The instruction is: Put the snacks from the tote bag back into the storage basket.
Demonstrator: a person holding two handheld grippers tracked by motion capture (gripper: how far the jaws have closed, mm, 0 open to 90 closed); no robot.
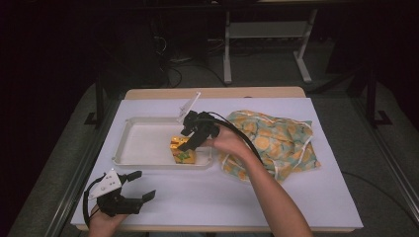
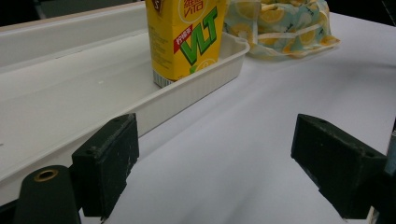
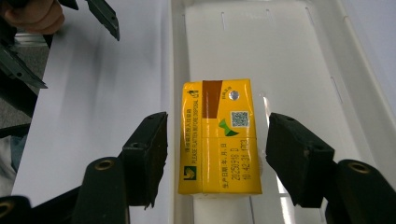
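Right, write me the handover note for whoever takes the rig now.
Right gripper: open, jaws either side of the top of the yellow drink carton, not closed on it.
Left gripper: open and holding nothing, resting at the near left of the white-covered table.
Things: the carton stands upright in the near right corner of the white plastic tray. The lemon-print drawstring cloth bag lies to the right of the tray.
Done: carton is in the tray.
Left: probably just backing the right gripper away; whether the bag holds more items cannot be told.

One yellow drink carton [image 1: 182, 150], one white tray [image 1: 143, 143], one lemon-print bag [image 1: 276, 140], two tools
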